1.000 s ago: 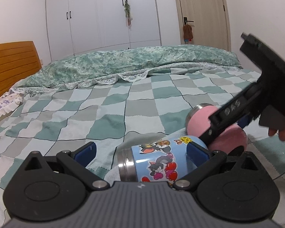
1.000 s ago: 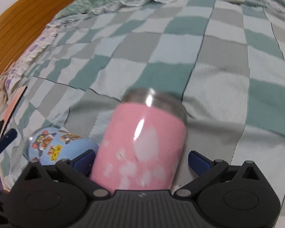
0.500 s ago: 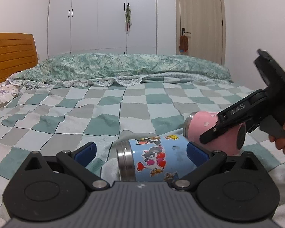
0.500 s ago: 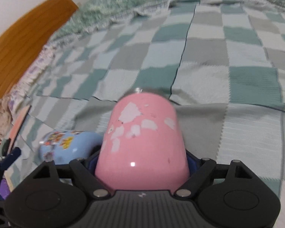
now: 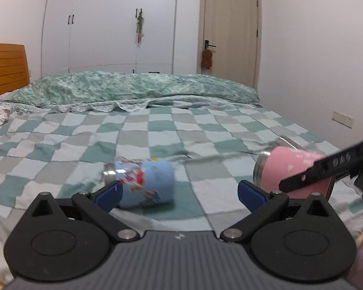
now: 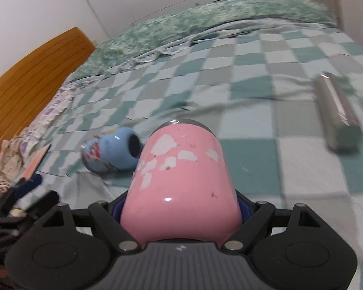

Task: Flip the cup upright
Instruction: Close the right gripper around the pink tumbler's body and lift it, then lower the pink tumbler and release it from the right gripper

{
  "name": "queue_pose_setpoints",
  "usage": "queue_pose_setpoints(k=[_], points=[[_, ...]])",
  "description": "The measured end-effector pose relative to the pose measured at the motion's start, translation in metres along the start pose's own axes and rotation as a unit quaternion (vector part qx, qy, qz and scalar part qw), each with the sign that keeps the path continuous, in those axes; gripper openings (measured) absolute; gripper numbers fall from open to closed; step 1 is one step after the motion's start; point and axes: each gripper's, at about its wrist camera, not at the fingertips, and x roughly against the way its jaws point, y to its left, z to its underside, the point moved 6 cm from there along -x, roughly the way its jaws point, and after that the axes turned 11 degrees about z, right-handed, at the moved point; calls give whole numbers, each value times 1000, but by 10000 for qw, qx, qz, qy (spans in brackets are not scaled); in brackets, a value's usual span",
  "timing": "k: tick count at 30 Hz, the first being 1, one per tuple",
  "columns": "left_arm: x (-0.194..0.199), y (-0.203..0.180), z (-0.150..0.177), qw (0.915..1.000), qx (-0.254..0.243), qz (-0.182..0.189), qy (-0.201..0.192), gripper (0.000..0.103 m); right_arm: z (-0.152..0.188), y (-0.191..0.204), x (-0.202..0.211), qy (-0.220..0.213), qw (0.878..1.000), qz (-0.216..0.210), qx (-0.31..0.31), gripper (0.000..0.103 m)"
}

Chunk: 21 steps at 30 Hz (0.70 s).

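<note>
Gripping pink steel cup [image 6: 181, 181] sideways, right gripper [image 6: 180, 207] fingers clamped on its base; glossy curved wall may slip. Left gripper [image 5: 179, 193] fingers apart, blue cartoon steel cup [image 5: 145, 183] lying between them, may roll on soft checked quilt [image 5: 157, 130].

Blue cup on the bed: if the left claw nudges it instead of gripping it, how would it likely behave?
The blue cup lies on its side on the quilt, so its round body would probably roll. The soft, wrinkled fabric may slow it. Its glossy wall and metal rim suggest a stiff, somewhat slippery shell. The left claw is open, with the cup near only one finger, so a nudge would likely go off-centre.
</note>
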Motion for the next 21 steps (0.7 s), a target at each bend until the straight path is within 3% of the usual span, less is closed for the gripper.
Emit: queue_pose_setpoints(k=[7, 10, 15, 21], points=[[8, -35, 16, 9997, 121, 74, 193, 103, 55, -26, -13, -297, 9986, 447, 41, 83], [8, -45, 23, 9994, 205, 81, 262, 103, 70, -24, -16, -631, 9962, 584, 111, 84], [5, -55, 30, 9991, 176, -74, 367, 103, 80, -17, -23, -854, 9937, 700, 173, 84], [6, -63, 30, 9990, 172, -163, 366, 103, 81, -19, -19, -748, 9949, 618, 267, 85]])
